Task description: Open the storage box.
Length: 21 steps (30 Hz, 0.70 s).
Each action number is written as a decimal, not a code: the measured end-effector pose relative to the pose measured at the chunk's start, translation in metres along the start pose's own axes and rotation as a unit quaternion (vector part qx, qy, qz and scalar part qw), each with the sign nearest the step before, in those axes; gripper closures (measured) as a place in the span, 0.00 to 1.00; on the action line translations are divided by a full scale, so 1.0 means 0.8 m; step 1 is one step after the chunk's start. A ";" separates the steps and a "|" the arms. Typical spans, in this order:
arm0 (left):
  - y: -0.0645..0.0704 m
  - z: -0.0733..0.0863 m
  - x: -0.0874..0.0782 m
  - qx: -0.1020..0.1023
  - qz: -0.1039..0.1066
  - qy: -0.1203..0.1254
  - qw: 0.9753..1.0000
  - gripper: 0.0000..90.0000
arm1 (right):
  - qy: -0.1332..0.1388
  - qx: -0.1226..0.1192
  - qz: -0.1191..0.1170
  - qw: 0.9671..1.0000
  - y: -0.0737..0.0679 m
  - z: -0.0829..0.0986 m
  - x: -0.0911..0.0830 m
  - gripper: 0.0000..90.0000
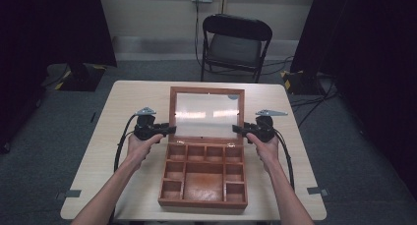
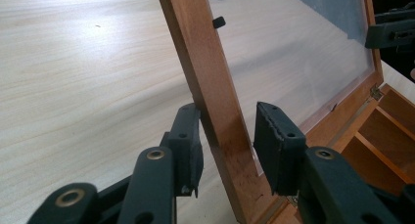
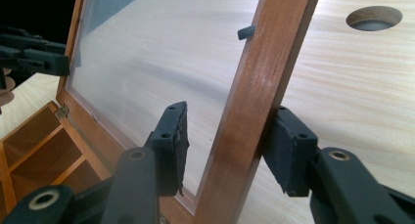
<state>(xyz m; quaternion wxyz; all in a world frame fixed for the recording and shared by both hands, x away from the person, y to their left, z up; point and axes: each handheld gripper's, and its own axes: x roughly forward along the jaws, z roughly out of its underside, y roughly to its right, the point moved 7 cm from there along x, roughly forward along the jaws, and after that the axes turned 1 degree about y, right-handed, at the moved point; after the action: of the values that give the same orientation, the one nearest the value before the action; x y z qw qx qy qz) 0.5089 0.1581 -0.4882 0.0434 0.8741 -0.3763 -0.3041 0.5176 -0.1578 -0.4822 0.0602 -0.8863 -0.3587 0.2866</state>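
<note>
1. A pale wooden table (image 1: pixel 123 131) stands on a grey carpeted floor (image 1: pixel 354 151), seen from above and behind the person seated at it.
2. In the middle of the table sits a reddish-brown wooden box with small open compartments (image 1: pixel 204 178), its tray facing up.
3. The box's glass-paned lid with a wooden frame (image 1: pixel 207 112) stands open and upright at the far edge of the tray, hinged there.
4. The person's left hand (image 1: pixel 142 145) holds the left black two-jaw gripper (image 1: pixel 167 130) at the lid's left side rail.
5. In the left gripper view, this gripper (image 2: pixel 225 141) has its jaws apart, one on each side of the rail; the outer jaw lies against the wood, and the inner jaw stands off from the glass.
6. The person's right hand (image 1: pixel 263 142) holds the right black two-jaw gripper (image 1: pixel 237 129) at the lid's right side rail.
7. In the right gripper view, this gripper (image 3: pixel 227 141) also straddles the rail with its jaws apart; the outer jaw touches the wood, and the inner jaw is clear of the pane.
8. A round hole in the tabletop (image 3: pixel 374 17) shows beyond the lid in the right gripper view.
9. Behind the table stands a black folding chair (image 1: pixel 236 43), against a light wall.
</note>
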 end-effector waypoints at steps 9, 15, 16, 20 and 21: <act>-0.007 0.003 0.006 -0.016 0.005 -0.001 1.000 0.66 | -0.005 0.014 0.005 1.000 0.005 0.004 0.013 0.52; -0.012 0.007 0.009 -0.026 0.009 -0.007 1.000 0.64 | -0.011 0.018 0.017 1.000 0.005 0.008 0.023 0.44; -0.013 0.008 0.010 -0.027 0.012 -0.006 1.000 0.64 | -0.013 0.019 0.019 1.000 0.005 0.009 0.025 0.43; -0.015 0.012 0.014 -0.040 0.015 -0.012 0.999 0.61 | -0.018 0.021 0.025 0.999 0.008 0.012 0.028 0.40; -0.016 0.013 0.015 -0.041 0.013 -0.011 0.999 0.60 | -0.021 0.022 0.025 0.999 0.008 0.013 0.029 0.39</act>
<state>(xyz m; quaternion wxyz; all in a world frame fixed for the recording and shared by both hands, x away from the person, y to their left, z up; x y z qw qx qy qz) 0.5174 0.1606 -0.5061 0.0785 0.8633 -0.3752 -0.3282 0.5291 -0.1480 -0.5039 0.0655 -0.8873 -0.3313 0.3141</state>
